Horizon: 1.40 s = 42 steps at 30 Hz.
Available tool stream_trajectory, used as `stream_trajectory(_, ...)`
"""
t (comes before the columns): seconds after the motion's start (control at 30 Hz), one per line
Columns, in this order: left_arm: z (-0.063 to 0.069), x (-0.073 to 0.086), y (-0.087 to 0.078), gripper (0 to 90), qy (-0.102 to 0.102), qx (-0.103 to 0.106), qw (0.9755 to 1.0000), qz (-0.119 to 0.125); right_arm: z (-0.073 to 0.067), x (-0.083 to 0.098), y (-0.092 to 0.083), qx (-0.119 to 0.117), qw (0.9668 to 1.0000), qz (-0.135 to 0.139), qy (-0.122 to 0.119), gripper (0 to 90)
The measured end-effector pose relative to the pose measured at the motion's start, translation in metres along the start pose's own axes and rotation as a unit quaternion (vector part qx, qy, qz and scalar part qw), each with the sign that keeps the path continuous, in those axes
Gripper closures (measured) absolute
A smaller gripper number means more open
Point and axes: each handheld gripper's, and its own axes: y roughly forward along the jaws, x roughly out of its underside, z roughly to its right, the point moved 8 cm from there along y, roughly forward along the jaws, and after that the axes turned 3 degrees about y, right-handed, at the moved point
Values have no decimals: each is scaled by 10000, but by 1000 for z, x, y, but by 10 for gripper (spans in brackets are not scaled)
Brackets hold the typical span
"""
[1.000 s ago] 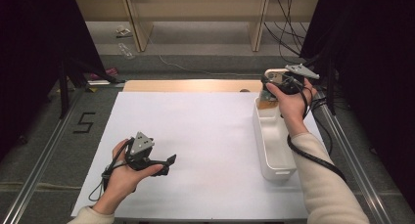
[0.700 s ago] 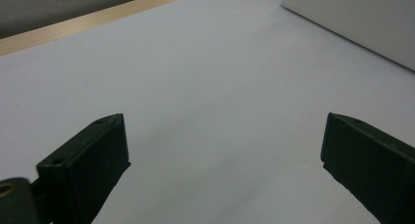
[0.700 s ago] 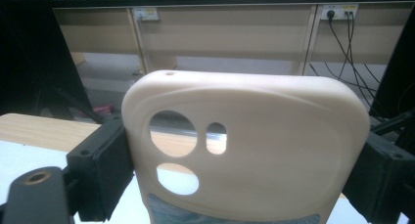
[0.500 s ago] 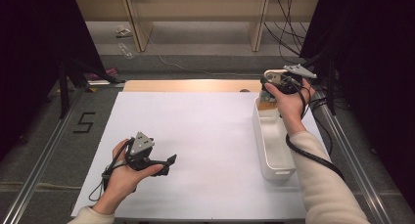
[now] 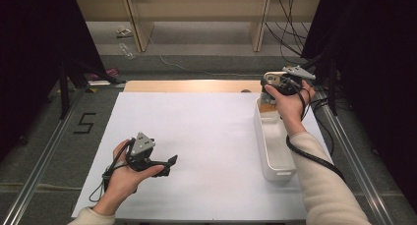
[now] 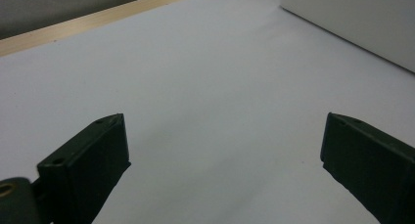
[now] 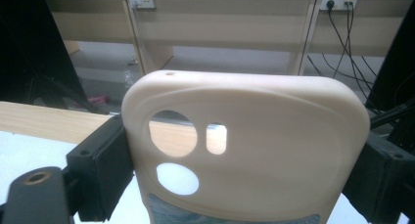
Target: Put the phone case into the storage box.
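A cream-coloured phone case (image 7: 254,150) with round camera cut-outs stands upright between the jaws of my right gripper (image 7: 240,170), which is shut on its two long sides. In the high view that right gripper (image 5: 276,82) hovers with the phone case (image 5: 272,78) over the far end of a long white tray (image 5: 275,158) at the table's right. Near the front left, my left gripper (image 5: 169,166) rests low over the white sheet (image 5: 196,131). Its jaws stand wide open with nothing between them, as the left gripper (image 6: 225,155) view confirms.
The white tray's side wall (image 6: 352,18) lies ahead of the left gripper. A wooden strip (image 5: 192,86) borders the sheet's far edge. Metal rails (image 5: 44,156) run along both table sides. Cables (image 5: 290,28) and desk legs stand beyond the table.
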Motion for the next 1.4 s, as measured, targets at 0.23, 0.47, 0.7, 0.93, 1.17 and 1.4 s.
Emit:
stream_trajectory(0.23, 0, 0, 0, 33, -5, 5, 10000, -2, -1, 5, 3, 38, 10000, -73, -53, 125)
stream_trajectory(0.47, 0, 0, 0, 34, -2, 6, 10000, 3, 0, 12, 6, 74, 9998, -156, -51, 124)
stream_trajectory(0.7, 0, 0, 0, 34, -2, -4, 10000, 4, 0, 18, 9, 88, 9997, -220, -25, 123)
stream_trajectory(0.93, 0, 0, 0, 34, -6, -5, 10000, 6, 1, 24, 10, 115, 9996, -275, 18, 121)
stream_trajectory(1.17, 0, 0, 0, 34, -2, -6, 10000, 4, 1, 29, 12, 111, 9994, -322, 43, 120)
stream_trajectory(1.4, 0, -1, 0, 34, -5, 2, 10000, 10, 1, 31, 14, 137, 9993, -337, 40, 118)
